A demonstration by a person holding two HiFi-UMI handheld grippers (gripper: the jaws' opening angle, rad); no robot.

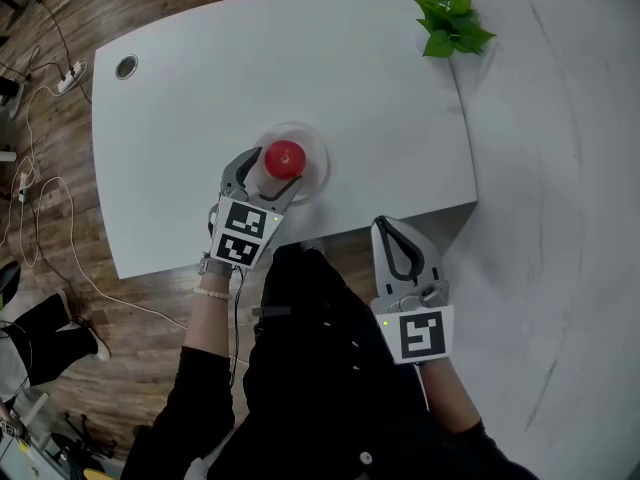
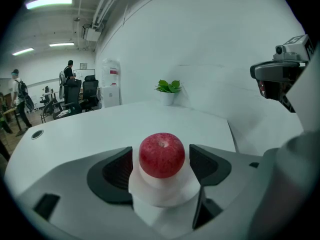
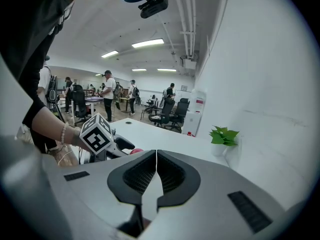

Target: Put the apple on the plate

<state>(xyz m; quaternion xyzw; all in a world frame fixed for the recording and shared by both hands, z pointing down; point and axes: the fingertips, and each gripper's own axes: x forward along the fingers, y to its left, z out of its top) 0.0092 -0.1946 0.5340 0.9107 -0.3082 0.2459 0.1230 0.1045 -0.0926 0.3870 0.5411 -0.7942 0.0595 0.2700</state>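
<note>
A red apple (image 1: 285,158) (image 2: 161,154) rests on a small white plate (image 1: 316,150) (image 2: 161,194) near the front of the white table (image 1: 200,88). My left gripper (image 1: 270,175) (image 2: 161,163) is around the apple, one jaw on each side, with a narrow gap showing at both pads, so it is open. My right gripper (image 1: 386,227) (image 3: 156,157) hangs off the table's front edge, to the right of the plate, shut with nothing in it. In the right gripper view a sliver of the apple (image 3: 135,151) shows past the left gripper's marker cube (image 3: 96,133).
A small potted plant (image 1: 452,18) (image 2: 168,86) (image 3: 223,135) stands at the table's far right corner by the white wall. A cable grommet (image 1: 126,66) is at the far left corner. Cables and a power strip (image 1: 68,76) lie on the wooden floor to the left.
</note>
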